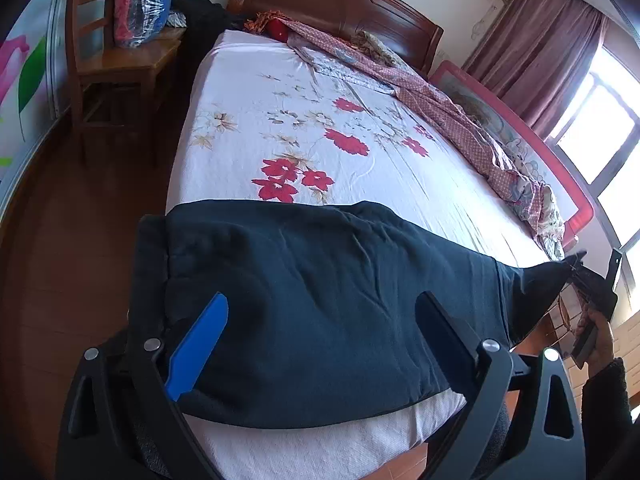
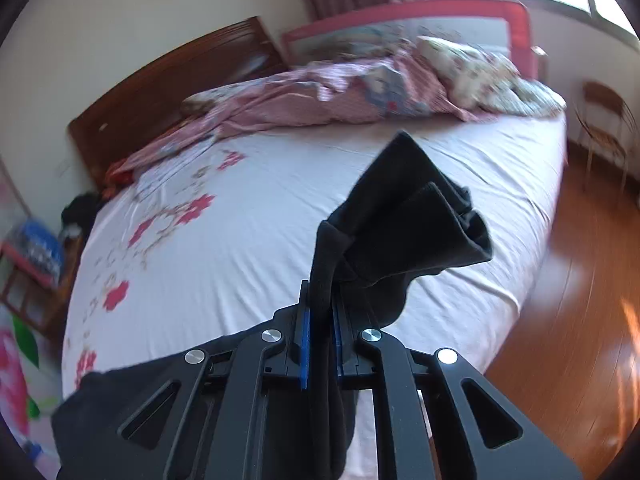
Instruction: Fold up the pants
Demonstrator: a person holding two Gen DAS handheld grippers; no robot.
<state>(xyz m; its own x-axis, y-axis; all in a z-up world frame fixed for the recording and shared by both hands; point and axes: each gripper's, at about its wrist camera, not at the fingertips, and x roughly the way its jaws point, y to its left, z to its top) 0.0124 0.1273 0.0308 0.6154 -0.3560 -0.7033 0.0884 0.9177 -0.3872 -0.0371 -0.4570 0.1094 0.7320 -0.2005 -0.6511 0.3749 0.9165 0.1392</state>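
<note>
your right gripper pinches the leg cuffs of the dark pants, which lie across the foot of the bed. your left gripper hovers spread above them. thick, soft fabric will sag; grab the waistband corner.

Dark pants lay across the near edge of the floral bed, left tool spread wide over them, while the right tool pinched one end.
</note>
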